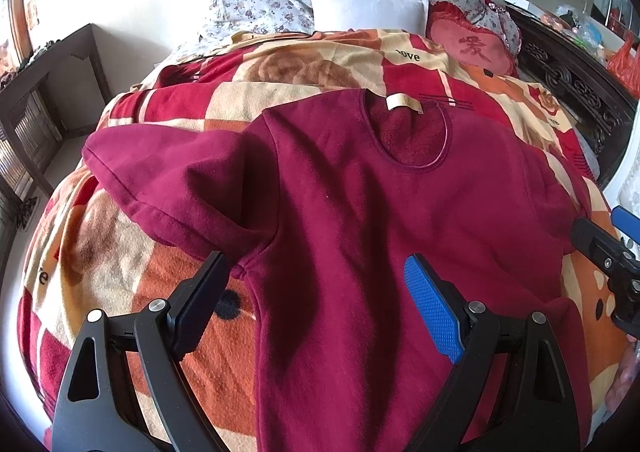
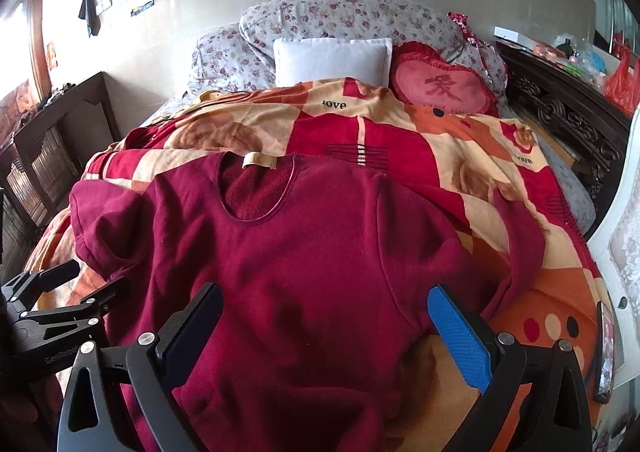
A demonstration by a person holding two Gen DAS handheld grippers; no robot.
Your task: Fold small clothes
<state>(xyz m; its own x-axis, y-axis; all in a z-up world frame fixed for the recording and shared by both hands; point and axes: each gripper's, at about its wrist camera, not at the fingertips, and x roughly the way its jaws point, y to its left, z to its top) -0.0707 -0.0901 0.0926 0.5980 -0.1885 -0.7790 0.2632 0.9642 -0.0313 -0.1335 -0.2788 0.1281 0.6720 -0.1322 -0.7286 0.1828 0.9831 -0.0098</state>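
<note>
A dark red long-sleeved top lies spread front-up on the patterned blanket, collar with a cream label toward the pillows. Its left sleeve is bunched out to the left; its right sleeve curves along the right side. My left gripper hovers open over the top's lower left body, near the armpit. My right gripper is open above the lower right body; it also shows at the right edge of the left wrist view. Nothing is held.
Floral pillows, a white cushion and a red heart cushion lie at the bed's head. Dark wooden furniture stands left; a carved dark cabinet stands right. A phone lies at the bed's right edge.
</note>
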